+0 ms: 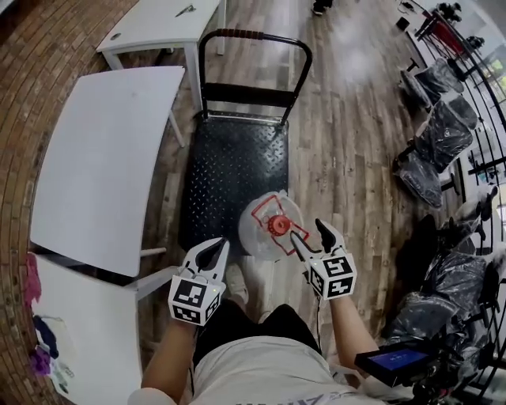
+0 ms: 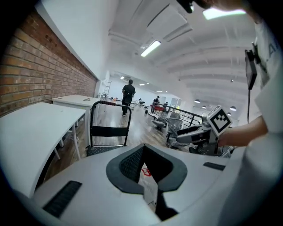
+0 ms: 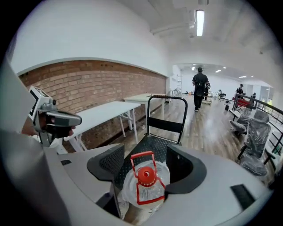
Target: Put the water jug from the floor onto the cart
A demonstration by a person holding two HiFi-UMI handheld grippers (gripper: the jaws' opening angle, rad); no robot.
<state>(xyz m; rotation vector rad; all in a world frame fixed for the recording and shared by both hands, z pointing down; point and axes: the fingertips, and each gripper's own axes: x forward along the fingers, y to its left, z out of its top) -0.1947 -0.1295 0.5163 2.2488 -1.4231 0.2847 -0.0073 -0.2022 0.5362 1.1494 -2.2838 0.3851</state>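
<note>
The clear water jug (image 1: 265,221) with a red cap and red carry handle stands on the wooden floor, at the near right corner of the black flat cart (image 1: 229,166). My right gripper (image 1: 312,235) is open just right of the cap, its left finger close to the red handle. In the right gripper view the jug (image 3: 143,185) lies below and between the spread jaws, untouched, with the cart (image 3: 152,145) behind it. My left gripper (image 1: 212,248) hovers over the cart's near edge, open by a narrower gap and holding nothing. The cart's handle (image 2: 108,103) rises ahead of it.
Two white tables (image 1: 103,166) (image 1: 158,24) stand left of the cart along the brick wall. Plastic-wrapped office chairs (image 1: 443,134) line a railing on the right. A person (image 3: 200,88) walks far down the room. My shoe (image 1: 235,283) is near the jug.
</note>
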